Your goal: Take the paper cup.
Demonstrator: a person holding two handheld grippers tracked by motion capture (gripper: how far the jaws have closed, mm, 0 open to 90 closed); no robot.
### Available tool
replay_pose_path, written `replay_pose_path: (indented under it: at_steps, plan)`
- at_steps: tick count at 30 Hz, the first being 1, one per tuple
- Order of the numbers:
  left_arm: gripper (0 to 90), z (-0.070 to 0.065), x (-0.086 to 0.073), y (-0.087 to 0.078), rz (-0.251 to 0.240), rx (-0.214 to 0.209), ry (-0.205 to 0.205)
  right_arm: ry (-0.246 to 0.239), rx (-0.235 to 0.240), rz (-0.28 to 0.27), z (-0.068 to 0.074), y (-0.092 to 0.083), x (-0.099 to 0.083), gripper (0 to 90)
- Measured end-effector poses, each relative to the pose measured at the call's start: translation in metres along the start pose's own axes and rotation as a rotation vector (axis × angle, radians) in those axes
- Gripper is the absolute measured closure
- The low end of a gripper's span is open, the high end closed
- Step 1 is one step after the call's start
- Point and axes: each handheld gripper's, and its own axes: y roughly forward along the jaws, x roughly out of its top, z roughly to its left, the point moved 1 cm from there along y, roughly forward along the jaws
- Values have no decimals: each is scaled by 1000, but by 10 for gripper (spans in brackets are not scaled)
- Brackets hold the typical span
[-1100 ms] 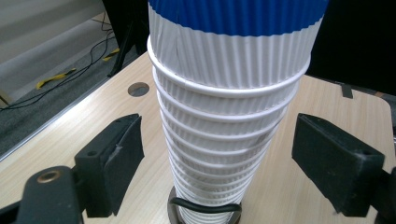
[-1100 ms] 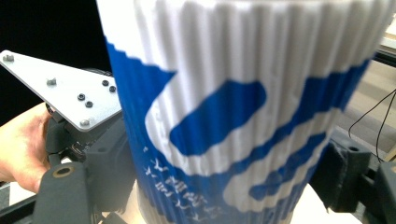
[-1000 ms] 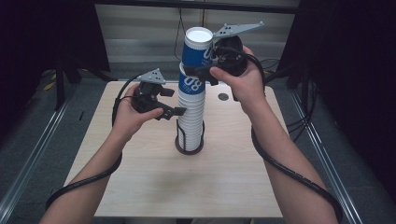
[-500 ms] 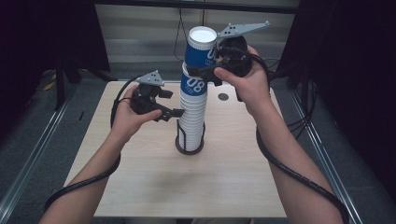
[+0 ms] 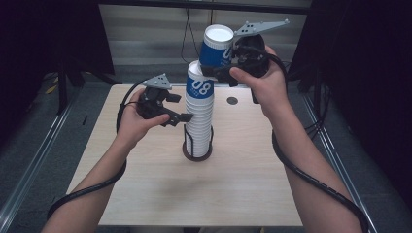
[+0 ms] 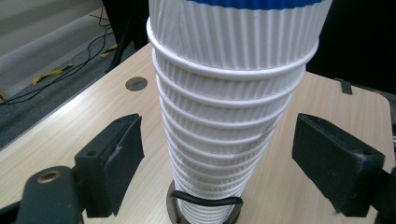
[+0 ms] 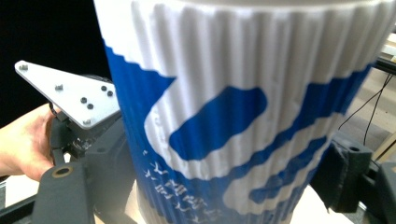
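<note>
A tall stack of ribbed white and blue paper cups stands upright in a dark round holder with a wire loop at the table's middle. My left gripper is open, one jaw on each side of the stack's lower part, with gaps to it. My right gripper is shut on one blue and white cup. It holds that cup tilted, just above and to the right of the stack's top.
The light wooden table has a small round hole behind the stack. Cables trail from both grippers along the forearms. Dark floor and metal rails flank the table. The left gripper's grey plate appears beyond the held cup.
The right gripper has lifted the top cup up and to the right, off the stack, and tilted it. The left gripper has stayed at the stack.
</note>
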Motion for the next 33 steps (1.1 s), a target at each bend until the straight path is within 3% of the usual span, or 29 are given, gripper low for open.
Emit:
replay_pose_path:
  at_steps: [8, 18, 33]
  plan:
    - [185, -1, 1, 4, 5, 3, 3, 5, -6, -9, -4, -10, -7, 199]
    - [257, -3, 2, 7, 17, 13, 35, 13, -19, -14, -9, -22, -16, 198]
    - [202, -2, -4, 4, 19, 11, 8, 28, -36, 1, -17, -34, -40, 198]
